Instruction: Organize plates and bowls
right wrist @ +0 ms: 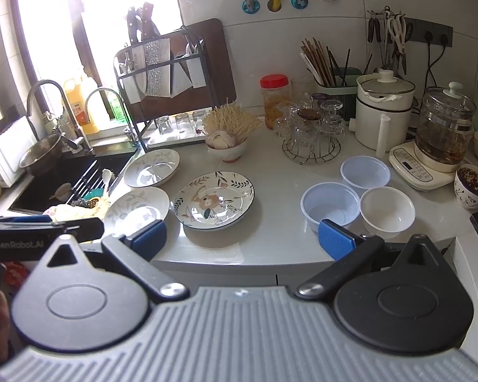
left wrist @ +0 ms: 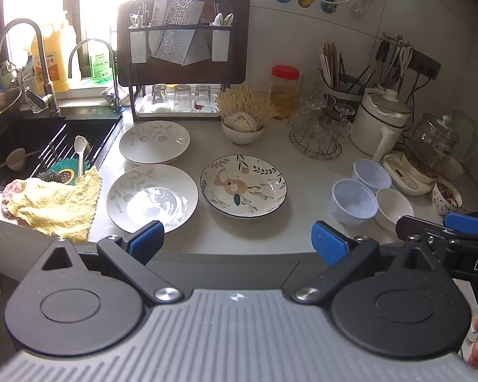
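I hold my left gripper (left wrist: 237, 243) and my right gripper (right wrist: 242, 238) wide open, with nothing in them. Three plates lie on the counter (left wrist: 302, 232): two pale plates (left wrist: 152, 198) (left wrist: 154, 141) by the sink (left wrist: 32, 146), the flower plate (left wrist: 243, 185) beside them. Three small bowls (right wrist: 360, 197) sit together, well apart to the right.

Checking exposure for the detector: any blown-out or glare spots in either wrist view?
Left wrist: window clipped white; glare on near plate. Right wrist: window blown out, washing out the faucets; plates stay readable. Both bend at the edges.
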A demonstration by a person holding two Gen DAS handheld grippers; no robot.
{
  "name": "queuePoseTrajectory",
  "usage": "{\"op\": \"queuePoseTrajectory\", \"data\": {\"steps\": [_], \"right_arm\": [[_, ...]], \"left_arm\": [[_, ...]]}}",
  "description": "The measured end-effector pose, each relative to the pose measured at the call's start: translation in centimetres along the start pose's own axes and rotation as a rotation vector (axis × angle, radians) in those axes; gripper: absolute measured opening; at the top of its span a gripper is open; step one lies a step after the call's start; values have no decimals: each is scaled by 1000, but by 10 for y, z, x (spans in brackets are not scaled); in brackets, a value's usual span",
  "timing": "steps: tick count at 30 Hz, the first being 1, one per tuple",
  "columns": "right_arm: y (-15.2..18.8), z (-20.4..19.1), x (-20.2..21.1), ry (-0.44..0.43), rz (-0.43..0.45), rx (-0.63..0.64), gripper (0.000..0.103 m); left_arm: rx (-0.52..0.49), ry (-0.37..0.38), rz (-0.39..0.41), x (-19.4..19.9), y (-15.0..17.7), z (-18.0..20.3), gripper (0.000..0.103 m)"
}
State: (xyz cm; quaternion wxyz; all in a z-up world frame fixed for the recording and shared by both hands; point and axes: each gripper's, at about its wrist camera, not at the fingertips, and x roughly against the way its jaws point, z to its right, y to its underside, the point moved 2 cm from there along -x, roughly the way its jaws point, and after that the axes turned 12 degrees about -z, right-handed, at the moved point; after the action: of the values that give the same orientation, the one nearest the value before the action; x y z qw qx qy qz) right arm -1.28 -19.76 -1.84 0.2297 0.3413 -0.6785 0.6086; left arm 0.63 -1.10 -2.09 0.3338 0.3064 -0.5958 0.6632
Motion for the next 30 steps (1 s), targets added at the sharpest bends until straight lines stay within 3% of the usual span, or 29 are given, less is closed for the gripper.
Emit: {"op": "queuePoseTrajectory", "data": {"steps": [13, 30], "right_arm": [[5, 8, 2, -50, 26, -44, 103], [8, 9, -5, -14, 20, -56, 103]], "left_arm": [[2, 15, -31, -10, 1, 1, 100], [9, 23, -68, -25, 4, 3, 100]]}}
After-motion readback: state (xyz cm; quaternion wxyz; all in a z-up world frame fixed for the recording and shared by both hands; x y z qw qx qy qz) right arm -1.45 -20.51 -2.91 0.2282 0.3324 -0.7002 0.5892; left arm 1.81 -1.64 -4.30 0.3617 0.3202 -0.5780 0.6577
